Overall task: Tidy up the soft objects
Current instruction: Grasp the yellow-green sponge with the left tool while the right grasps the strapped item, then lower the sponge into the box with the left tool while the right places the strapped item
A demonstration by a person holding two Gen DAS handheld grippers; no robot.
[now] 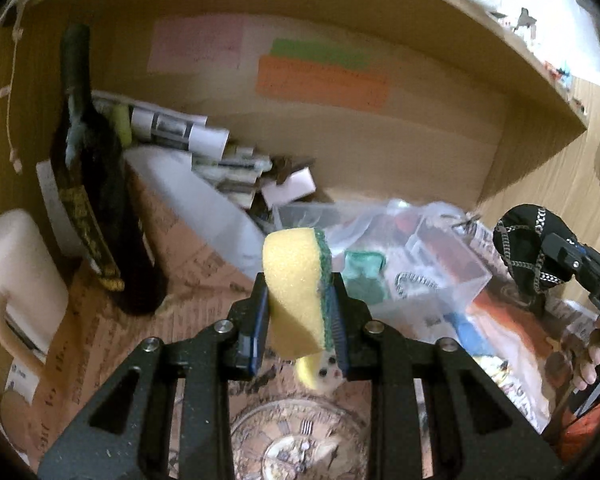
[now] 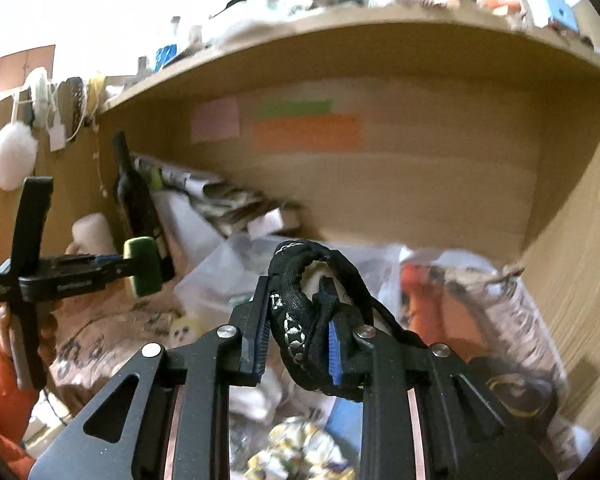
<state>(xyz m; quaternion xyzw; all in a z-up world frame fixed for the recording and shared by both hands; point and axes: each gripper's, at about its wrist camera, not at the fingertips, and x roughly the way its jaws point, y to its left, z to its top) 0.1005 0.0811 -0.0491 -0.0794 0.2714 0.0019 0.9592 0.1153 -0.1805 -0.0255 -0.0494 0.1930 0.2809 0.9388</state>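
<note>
My left gripper is shut on a yellow sponge with a green scrub side, held upright above the cluttered shelf floor. It also shows from the side in the right wrist view. My right gripper is shut on a black fabric piece with silver chain print, bunched between the blue pads. That fabric shows at the right in the left wrist view, with the right gripper behind it.
A wooden shelf cubby with coloured notes on its back wall. A dark bottle and a white mug stand at left. Rolled papers, clear plastic boxes and bags fill the middle and right.
</note>
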